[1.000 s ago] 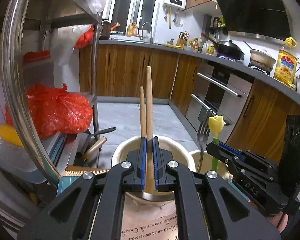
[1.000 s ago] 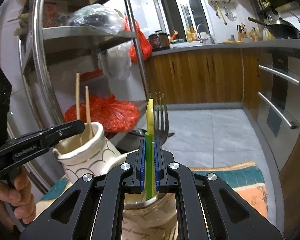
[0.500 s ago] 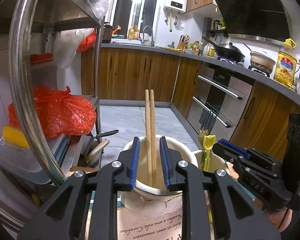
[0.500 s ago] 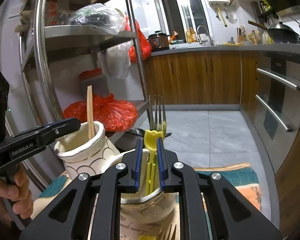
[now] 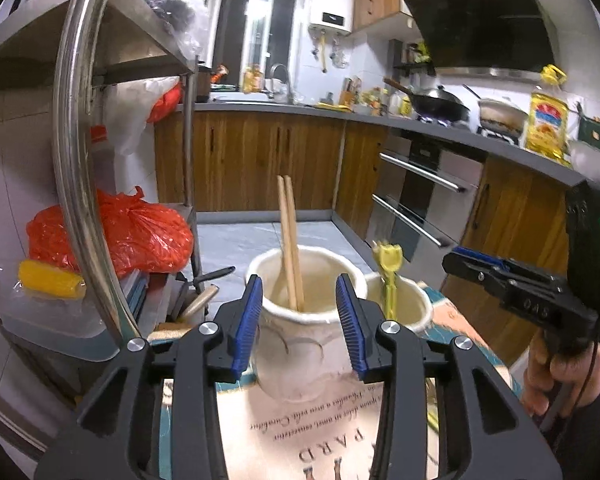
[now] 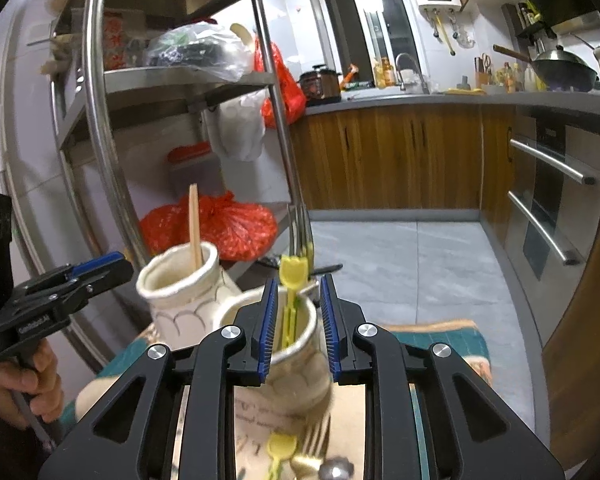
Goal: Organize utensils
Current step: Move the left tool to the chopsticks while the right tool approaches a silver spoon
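Printed cloth lettering is showing under the left gripper (image 5: pixel 299 322), upside down and only partly legible, ending in "PARD". The left tool's side is reading "GenRobot.AI" in the right wrist view; the yellow oil bottle (image 5: pixel 547 125) on the counter is carrying a red and blue label too blurred to read.

Two plain wooden chopsticks (image 5: pixel 290 240) are standing side by side in the taller cream ceramic jar (image 5: pixel 304 344), leaning slightly left, their tips rising well above its wavy rim. Just beside it, in the smaller cream jar (image 6: pixel 296 360), a yellow tulip-topped plastic utensil (image 6: pixel 293 274) and a metal fork (image 6: pixel 302 232) are standing upright.

A second ago each claw was pinching its utensil. Both sets of jaws have just been opening: the left gripper's blue pads are now spread either side of the tall jar, apart from the chopsticks, and the right gripper (image 6: pixel 298 322) is standing parted around the yellow utensil without pressing it. Both utensils are sitting lower in their jars than before.

More yellow and metal cutlery (image 6: pixel 300 460) is lying blurred on the cloth below.
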{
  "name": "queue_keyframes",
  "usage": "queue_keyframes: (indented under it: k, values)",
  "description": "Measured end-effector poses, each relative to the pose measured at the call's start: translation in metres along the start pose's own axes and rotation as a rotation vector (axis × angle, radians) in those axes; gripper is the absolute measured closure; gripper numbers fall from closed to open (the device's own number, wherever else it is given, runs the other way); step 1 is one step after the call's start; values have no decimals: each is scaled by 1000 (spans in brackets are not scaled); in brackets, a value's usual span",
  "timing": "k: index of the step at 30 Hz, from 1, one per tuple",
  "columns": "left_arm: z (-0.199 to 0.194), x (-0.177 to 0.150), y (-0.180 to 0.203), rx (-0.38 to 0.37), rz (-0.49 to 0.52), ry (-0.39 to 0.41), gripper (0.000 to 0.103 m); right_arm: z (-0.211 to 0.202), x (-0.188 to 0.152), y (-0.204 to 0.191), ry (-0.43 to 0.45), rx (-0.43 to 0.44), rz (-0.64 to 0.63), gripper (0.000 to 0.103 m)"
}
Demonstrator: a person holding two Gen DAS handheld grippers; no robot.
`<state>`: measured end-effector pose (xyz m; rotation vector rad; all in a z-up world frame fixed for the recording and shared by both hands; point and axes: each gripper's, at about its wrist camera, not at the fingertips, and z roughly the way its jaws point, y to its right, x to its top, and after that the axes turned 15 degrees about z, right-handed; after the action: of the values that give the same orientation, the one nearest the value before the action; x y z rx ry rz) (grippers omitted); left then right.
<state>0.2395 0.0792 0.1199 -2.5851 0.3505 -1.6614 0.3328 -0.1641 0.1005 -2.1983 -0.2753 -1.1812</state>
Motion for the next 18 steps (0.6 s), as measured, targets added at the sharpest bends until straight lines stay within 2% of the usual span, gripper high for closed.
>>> queue_keyframes:
  k: [11, 18]
  values:
    - [-4, -34, 27, -140, 90, -122, 65, -15, -24, 20, -137, -24, -16, 80]
    - [-5, -60, 52, -194, 174, -225, 65, -23, -45, 29, -220, -36, -37, 80]
